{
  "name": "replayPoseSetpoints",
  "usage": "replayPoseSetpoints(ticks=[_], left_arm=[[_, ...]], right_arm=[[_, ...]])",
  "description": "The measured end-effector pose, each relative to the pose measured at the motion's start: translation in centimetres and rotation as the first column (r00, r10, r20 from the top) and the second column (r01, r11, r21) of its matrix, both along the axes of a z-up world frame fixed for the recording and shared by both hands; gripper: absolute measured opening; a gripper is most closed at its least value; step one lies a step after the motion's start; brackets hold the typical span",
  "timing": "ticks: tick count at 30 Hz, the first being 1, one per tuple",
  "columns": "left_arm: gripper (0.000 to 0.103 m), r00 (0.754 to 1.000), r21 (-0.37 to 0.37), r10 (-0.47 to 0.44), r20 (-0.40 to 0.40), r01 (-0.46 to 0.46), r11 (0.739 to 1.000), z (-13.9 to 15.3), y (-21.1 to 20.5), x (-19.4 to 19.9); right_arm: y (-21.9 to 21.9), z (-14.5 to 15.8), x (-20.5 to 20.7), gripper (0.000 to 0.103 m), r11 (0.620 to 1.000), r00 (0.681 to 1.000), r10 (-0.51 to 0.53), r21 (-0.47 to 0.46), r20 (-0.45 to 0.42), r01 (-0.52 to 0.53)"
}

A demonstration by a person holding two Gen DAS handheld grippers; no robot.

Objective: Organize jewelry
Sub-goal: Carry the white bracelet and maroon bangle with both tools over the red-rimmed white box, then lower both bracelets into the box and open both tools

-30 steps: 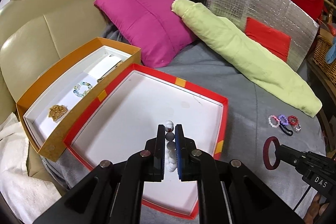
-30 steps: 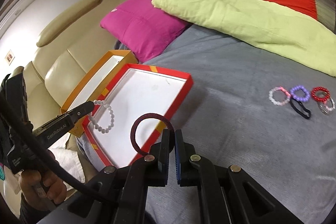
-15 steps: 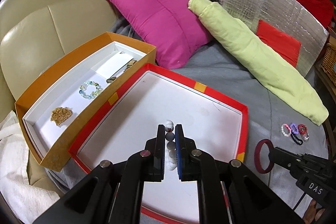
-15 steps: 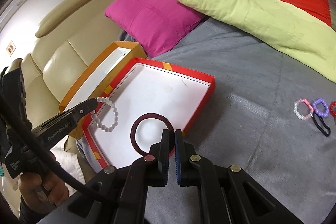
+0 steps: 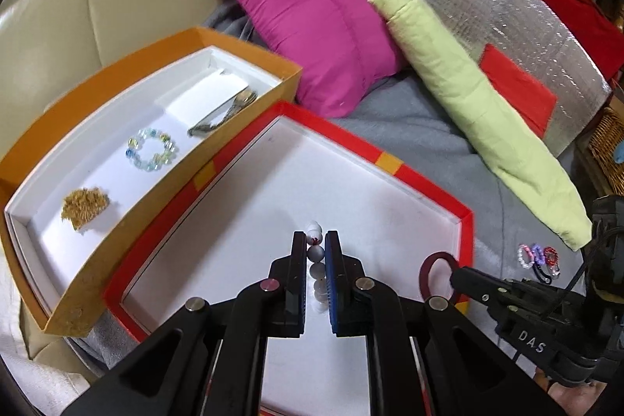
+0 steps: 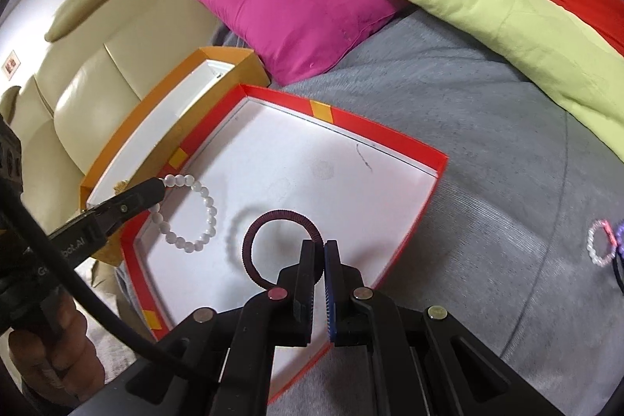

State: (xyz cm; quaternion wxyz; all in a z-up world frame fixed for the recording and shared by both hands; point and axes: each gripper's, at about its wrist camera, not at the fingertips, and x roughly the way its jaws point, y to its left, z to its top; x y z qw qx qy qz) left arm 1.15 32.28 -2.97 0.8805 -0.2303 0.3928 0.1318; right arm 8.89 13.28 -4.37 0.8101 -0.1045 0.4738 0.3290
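Left gripper [image 5: 316,240] is clamped on a white bead bracelet [image 6: 191,213], which hangs over the white floor of the red tray [image 5: 390,162] near its front-left corner. Right gripper [image 6: 319,248] is pinched shut on a dark maroon hair tie [image 6: 273,217], its loop hanging over the same tray near the front edge. Beside the tray's left edge sits an orange box [image 5: 97,65] holding a glass bead bracelet [image 5: 151,149] and a gold cluster [image 5: 84,207]. A few more small bracelets [image 5: 538,256] lie on the grey blanket [image 6: 487,143], well right of the tray
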Motion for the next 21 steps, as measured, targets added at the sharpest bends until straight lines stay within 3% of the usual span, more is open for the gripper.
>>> replayPoseSetpoints(ticks=[8, 16, 21], left_arm=[[0.009, 0.997, 0.062, 0.021, -0.078, -0.016, 0.998, -2.0, 0.7, -0.1], [0.009, 0.992, 0.136, 0.045, -0.116, -0.029, 0.99, -2.6, 0.5, 0.1], [0.009, 0.99, 0.145, 0.058, -0.131, -0.039, 0.989, -2.9, 0.9, 0.2]], right_arm=[[1.8, -1.8, 0.5, 0.005, 0.998, 1.0, 0.027, -0.051, -0.009, -0.028], [2.5, -2.4, 1.1, 0.005, 0.996, 1.0, 0.02, -0.085, 0.001, -0.02], [2.9, -2.8, 1.1, 0.006, 0.994, 1.0, 0.029, -0.11, -0.004, -0.029]])
